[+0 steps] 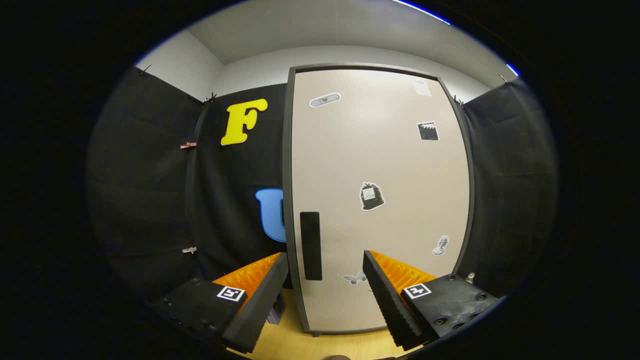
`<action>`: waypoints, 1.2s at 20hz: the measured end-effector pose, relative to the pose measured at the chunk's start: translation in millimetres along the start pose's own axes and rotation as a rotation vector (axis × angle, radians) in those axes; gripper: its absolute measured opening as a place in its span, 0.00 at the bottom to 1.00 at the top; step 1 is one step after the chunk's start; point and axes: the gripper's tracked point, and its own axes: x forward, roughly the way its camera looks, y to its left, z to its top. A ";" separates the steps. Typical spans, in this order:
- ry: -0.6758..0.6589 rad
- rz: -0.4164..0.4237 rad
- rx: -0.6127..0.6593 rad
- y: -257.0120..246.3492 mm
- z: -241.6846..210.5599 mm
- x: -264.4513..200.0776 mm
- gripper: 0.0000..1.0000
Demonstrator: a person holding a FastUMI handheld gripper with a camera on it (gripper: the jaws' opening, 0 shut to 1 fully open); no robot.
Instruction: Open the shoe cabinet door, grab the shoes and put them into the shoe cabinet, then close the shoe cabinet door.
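A tall shoe cabinet (380, 165) with a pale beige door in a dark grey frame stands straight ahead, its door shut. A black vertical handle (310, 245) sits low on the door's left side, just beyond and between my fingers, nearer the left one. My gripper (326, 262) is open, its fingers spread wide with nothing between them. Several small stickers dot the door.
The cabinet stands on a light wooden floor (320, 345). Black cloth walls close in on the left and right of the cabinet. A small dark object (276, 314) shows on the floor behind my left finger, beside the cabinet's left foot.
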 end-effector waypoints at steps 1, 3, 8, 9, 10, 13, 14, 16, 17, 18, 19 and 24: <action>0.003 0.004 0.001 4.8 -2.7 6.9 0.99; 0.013 0.006 -0.001 10.7 -9.5 22.1 0.99; 0.031 -0.026 0.003 9.6 -21.9 60.4 0.99; 0.032 -0.032 0.008 8.9 -23.1 67.2 0.99; 0.034 -0.038 0.011 8.6 -25.1 73.7 0.99; 0.025 -0.058 0.005 5.9 -26.1 87.5 0.99; 0.025 -0.064 0.001 5.1 -26.3 90.7 0.97; 0.028 -0.075 -0.001 3.6 -27.8 96.0 0.94; 0.028 -0.082 -0.001 2.7 -28.3 98.7 0.88; 0.030 -0.087 -0.004 3.1 -29.0 99.9 0.85; 0.032 -0.095 -0.009 3.0 -30.0 101.5 0.84; 0.012 -0.107 -0.027 7.5 -27.5 103.6 0.52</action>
